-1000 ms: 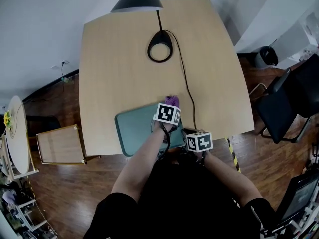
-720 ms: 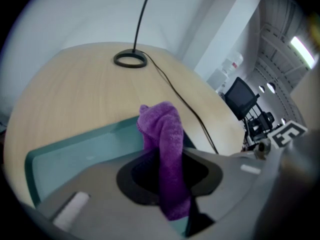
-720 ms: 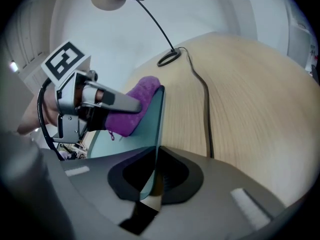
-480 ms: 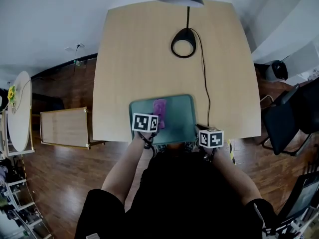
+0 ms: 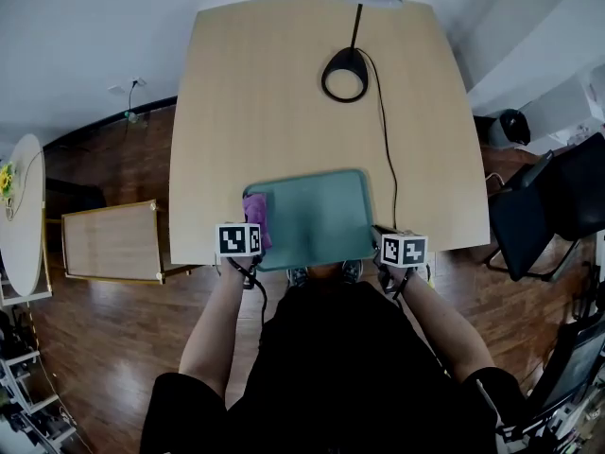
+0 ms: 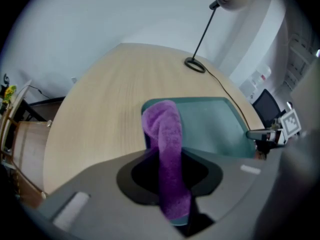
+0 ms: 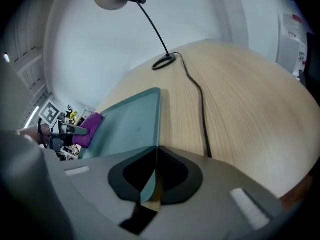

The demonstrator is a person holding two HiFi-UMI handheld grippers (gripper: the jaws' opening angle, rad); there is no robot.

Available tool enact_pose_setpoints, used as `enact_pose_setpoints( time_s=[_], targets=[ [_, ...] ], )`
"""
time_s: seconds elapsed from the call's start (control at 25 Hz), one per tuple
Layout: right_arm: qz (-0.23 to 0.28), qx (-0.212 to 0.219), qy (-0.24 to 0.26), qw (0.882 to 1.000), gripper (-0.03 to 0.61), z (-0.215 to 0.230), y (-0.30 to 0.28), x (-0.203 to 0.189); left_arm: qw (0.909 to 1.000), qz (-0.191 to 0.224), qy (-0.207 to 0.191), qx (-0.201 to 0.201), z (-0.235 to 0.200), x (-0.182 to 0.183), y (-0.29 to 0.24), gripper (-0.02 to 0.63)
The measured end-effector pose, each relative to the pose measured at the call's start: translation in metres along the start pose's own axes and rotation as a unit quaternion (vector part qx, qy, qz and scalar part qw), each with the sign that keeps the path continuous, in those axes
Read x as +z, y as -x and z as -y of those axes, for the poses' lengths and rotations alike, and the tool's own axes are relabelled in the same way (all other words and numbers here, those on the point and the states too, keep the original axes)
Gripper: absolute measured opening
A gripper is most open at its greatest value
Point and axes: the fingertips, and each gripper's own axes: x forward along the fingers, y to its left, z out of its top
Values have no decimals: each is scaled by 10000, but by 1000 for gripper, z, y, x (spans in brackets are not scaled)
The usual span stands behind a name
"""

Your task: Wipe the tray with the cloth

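Left gripper (image 5: 250, 235): jaws pinch the purple cloth (image 6: 165, 134), which drapes ahead onto the tray's left edge.
Right gripper (image 5: 383, 242): jaws clamped on the tray's near right corner.
Tray (image 5: 317, 216): between both grippers, on table (image 5: 284, 93).

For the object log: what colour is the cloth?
Purple; the cloth shows best in the left gripper view.

Tray (image 5: 317, 218): teal-green, rectangular, rounded corners, low raised rim. Lies flat at 6 o'clock edge of table (image 5: 284, 93), long side across. Rim near 4 o'clock corner clamped in right gripper (image 7: 152, 176).
Cloth (image 5: 255, 232): purple terry, bunched into narrow roll. Sits on tray's 9 o'clock rim, near end pinched between jaws of left gripper (image 6: 172, 176).
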Motion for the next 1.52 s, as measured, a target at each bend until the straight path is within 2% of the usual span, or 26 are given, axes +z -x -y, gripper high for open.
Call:
enact_pose_setpoints(
  time_s=[0.2, 0.4, 0.52, 0.72, 0.88, 0.96, 1.08, 1.2, 1.36, 1.52],
  targets=[
    [20, -53, 46, 10000, 18, 0, 0, 2, 9977, -213, -527, -365, 62, 12, -26, 120],
    [93, 20, 43, 9999, 18, -4, 1, 4, 9910, -429, -964, -823, 135, 23, -50, 120],
    [144, 66, 73, 9998, 18, -5, 4, 6, 9845, -586, -1189, -1150, 182, 25, -61, 120],
    [116, 143, 82, 9998, 18, -6, 4, 4, 9721, -793, -1703, -1403, 240, 21, -77, 120],
    [62, 194, 130, 9997, 19, -5, 4, 2, 9604, -940, -2064, -1619, 277, 13, -86, 120],
    [37, 233, 152, 9996, 20, -3, 5, 1, 9575, -966, -2139, -1674, 286, 11, -88, 121],
    [20, 265, 172, 9995, 20, 1, 6, 1, 9595, -876, -1950, -1834, 289, 13, -88, 121],
    [1, 279, 186, 9994, 20, 2, 5, 2, 9672, -659, -1596, -1863, 271, 17, -82, 121],
    [-33, 268, 173, 9995, 20, 5, 3, 1, 9809, -344, -1209, -1488, 216, 19, -59, 121],
    [-62, 187, 99, 9998, 20, 7, 1, 0, 9927, -92, -620, -1034, 136, 12, -28, 121]
  ],
)
